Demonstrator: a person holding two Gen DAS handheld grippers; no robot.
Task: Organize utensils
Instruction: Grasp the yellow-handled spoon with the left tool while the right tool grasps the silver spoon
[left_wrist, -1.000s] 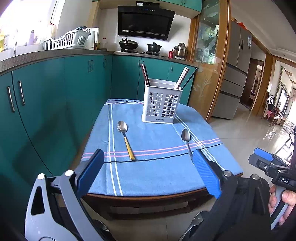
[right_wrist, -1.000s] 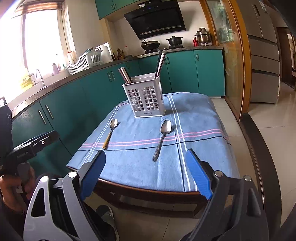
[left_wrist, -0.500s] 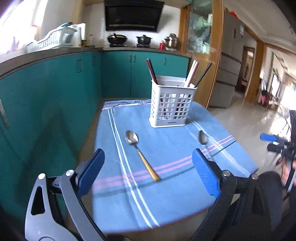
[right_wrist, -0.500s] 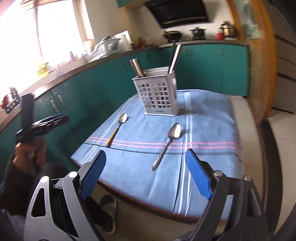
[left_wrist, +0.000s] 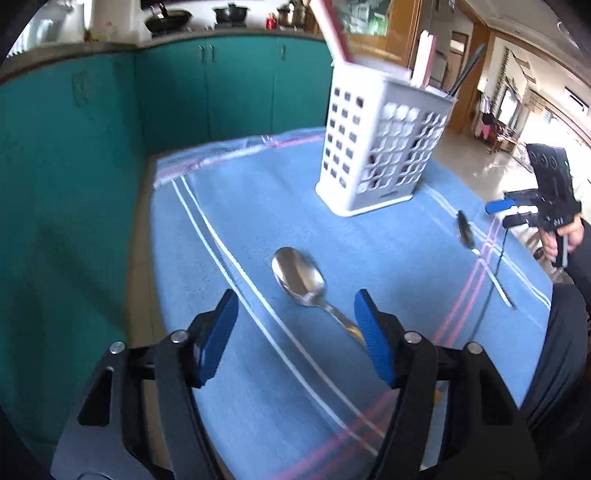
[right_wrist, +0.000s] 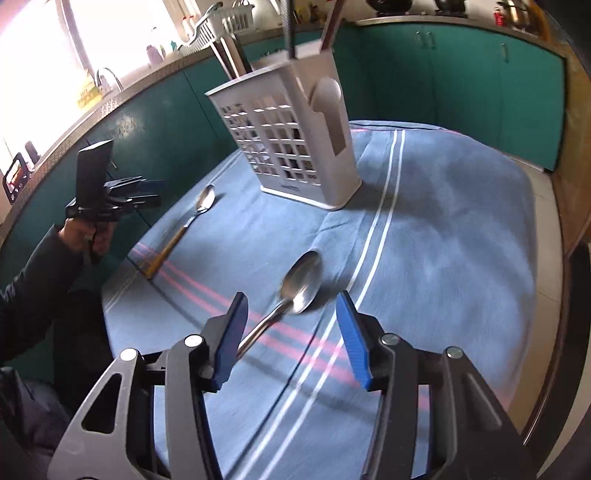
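**Both grippers close in on two spoons**

Since a second ago, both grippers have come forward from the near table edge and now hang low over the blue striped cloth (left_wrist: 229, 206), each lined up with its own spoon.

From the left wrist camera, the left gripper (left_wrist: 293, 334) has its jaws spread wide and holds nothing. The gold-handled spoon (left_wrist: 301, 280) lies flat between and just ahead of its blue pads, bowl pointing away, handle running under the right pad.

From the right wrist camera, the right gripper (right_wrist: 291, 332) is likewise spread and empty. The silver spoon (right_wrist: 301, 282) lies between its pads, handle angled toward the left pad.

A white slotted utensil holder (left_wrist: 384, 147) stands upright further back, already holding chopsticks.

To grasp well, each gripper should probably turn so its pads straddle the thin handle crosswise, drop until they touch the cloth, then squeeze near the neck. The flat metal may slip.
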